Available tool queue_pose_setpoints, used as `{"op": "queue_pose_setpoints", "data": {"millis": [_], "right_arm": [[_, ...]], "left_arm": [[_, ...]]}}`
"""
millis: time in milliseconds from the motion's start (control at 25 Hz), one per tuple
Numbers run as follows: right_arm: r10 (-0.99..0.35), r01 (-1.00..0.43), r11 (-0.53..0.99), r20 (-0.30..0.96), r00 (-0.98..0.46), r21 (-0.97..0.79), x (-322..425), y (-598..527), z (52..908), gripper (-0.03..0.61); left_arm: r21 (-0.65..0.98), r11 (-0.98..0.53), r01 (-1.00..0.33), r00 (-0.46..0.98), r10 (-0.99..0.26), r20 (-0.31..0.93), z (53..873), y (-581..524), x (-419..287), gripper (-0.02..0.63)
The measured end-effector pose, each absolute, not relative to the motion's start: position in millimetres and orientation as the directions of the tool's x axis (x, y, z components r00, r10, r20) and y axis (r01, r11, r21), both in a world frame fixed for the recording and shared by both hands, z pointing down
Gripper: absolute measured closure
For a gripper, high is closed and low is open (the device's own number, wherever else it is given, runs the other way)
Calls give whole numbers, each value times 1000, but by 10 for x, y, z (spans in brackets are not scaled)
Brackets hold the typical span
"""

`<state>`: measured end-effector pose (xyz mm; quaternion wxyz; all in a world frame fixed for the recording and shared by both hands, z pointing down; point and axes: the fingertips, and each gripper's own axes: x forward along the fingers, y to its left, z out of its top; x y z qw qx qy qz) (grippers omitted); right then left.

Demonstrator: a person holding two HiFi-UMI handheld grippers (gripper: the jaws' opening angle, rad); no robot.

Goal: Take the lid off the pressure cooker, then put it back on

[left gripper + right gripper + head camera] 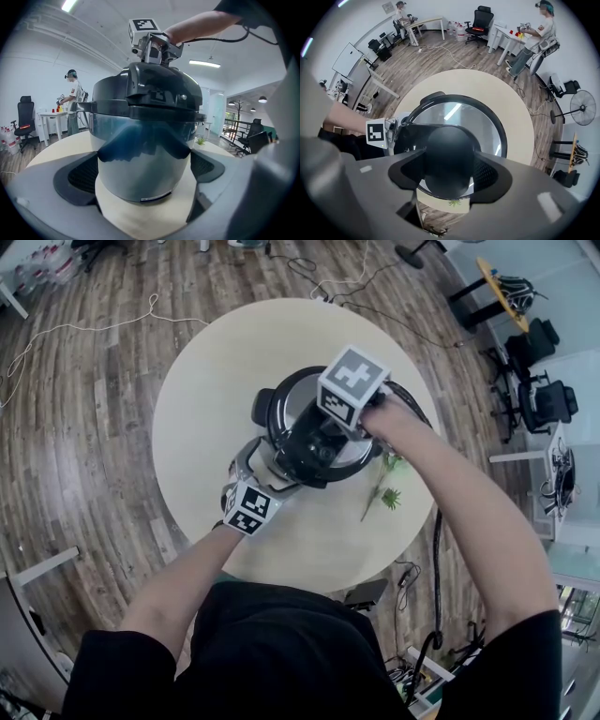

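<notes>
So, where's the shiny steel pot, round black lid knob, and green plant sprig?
shiny steel pot (140,173): left gripper view, front wall.
round black lid knob (449,159): right gripper view, knob's top.
green plant sprig (390,498): head view, leaves.

- Bright, even indoor light; ceiling strip lights (205,63) glow white.
- The pressure cooker (140,159) wall carries smeared bluish reflections; its lid (454,112) shows a glare streak.
- Fisheye bending and dark corners frame both gripper views.
- The lid knob (449,157), near the lens, looks soft and featureless.
- Worktop (197,418) shadows are faint.
</notes>
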<state>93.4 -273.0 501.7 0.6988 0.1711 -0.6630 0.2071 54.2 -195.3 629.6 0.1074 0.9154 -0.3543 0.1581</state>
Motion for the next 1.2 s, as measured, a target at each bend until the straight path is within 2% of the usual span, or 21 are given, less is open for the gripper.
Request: {"op": "queue_pose_setpoints", "data": {"millis": [520,920,1080,1200], "right_arm": [[59,-376,926,998,36,-42,952,-2697,5026,272],[43,-78,996,994,97,-35,965,-2635,5052,268],[8,59,998,983,181,-19,1049,-2643,5060,267],[-19,97,995,978,208,-2,1072,-2693,5048,265]], "left_arm": [[82,-720,-690,693,-623,362,6314,-1969,553,23],[69,-731,-679,696,-611,377,6341,-1980,533,23],[68,-730,-680,695,-612,377,6345,-1985,538,23],[69,-730,-680,695,-612,378,6343,-2000,544,23]]}}
